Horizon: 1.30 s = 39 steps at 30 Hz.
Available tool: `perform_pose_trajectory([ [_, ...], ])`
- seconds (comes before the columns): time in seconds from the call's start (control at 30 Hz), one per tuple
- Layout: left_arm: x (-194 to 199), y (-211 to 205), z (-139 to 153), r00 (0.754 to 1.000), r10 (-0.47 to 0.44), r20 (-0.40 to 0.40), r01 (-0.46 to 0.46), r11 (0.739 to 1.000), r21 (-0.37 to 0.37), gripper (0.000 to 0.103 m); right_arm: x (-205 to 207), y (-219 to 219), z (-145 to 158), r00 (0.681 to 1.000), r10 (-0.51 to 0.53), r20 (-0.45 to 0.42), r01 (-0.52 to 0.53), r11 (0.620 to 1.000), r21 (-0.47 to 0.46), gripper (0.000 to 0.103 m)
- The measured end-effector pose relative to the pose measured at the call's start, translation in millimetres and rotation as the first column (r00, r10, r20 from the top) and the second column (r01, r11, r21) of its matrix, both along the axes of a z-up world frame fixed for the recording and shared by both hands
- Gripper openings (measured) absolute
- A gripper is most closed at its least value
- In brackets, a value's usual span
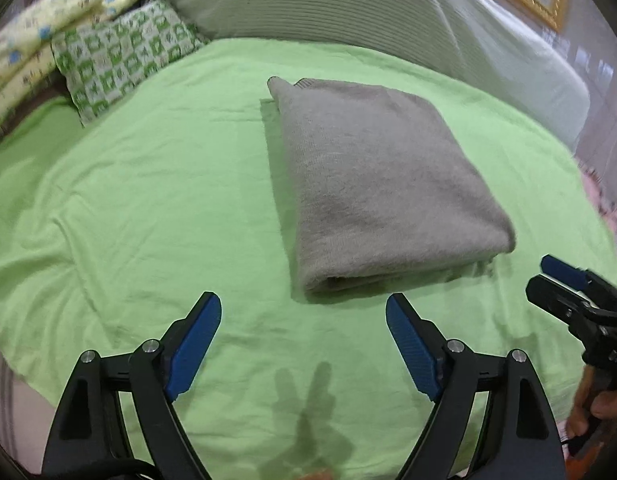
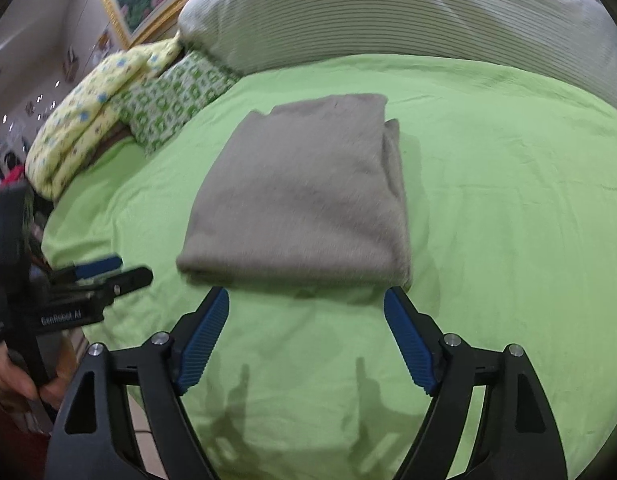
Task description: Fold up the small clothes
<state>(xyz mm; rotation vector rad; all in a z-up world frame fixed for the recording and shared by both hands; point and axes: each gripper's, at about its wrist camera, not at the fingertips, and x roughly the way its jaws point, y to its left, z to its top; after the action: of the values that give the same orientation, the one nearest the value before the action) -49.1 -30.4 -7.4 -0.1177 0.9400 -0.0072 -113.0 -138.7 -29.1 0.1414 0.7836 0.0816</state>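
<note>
The left gripper (image 1: 303, 308) has its jaws spread wide and released, holding nothing, with bare green bedsheet (image 1: 148, 208) between them. Just ahead of its right jaw lies the folded grey garment (image 1: 372, 176), its rolled near edge facing the jaws. The right gripper (image 2: 306, 304) is likewise released, its jaws just short of the garment's (image 2: 304, 192) near edge, not touching. Open sheet (image 2: 508, 220) stretches wide on both sides. The garment is fuzzy knit, a thick rectangle; the sheet is smooth, lightly creased. Beyond lie a ribbed white pillow (image 1: 348, 4) and a green-patterned cushion (image 1: 120, 56).
</note>
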Motion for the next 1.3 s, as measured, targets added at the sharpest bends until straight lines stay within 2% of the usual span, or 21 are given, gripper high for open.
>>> perform_pose_trajectory([
  [0.07,-2.8,-6.2,1.8,1.0,-0.01,0.006,0.009,0.999,0.047,0.085,-4.0,3.1,-2.2,1.0,0.015,0.009,-0.014,1.0,-0.013,0.08],
  [0.13,-5.4,-10.8,4.7,1.0,-0.024,0.02,0.023,0.998,0.062,0.085,-5.7,4.4,-1.9,1.0,0.017,0.021,-0.017,1.0,-0.02,0.081],
  [0.37,-3.4,-17.2,13.4,0.997,-0.051,0.056,0.048,0.998,0.042,0.085,-5.7,8.7,2.1,0.998,0.022,0.054,-0.02,0.999,-0.029,0.084],
  [0.67,3.9,-19.0,17.5,0.995,-0.032,0.094,0.029,0.999,0.037,0.085,3.3,8.9,11.8,0.996,0.019,0.09,-0.015,0.999,-0.046,0.088],
  [1.3,12.4,-15.2,-2.7,0.999,-0.001,0.053,-0.003,0.997,0.078,0.085,20.0,7.9,-9.8,0.999,0.025,0.048,-0.023,0.999,-0.049,0.089],
])
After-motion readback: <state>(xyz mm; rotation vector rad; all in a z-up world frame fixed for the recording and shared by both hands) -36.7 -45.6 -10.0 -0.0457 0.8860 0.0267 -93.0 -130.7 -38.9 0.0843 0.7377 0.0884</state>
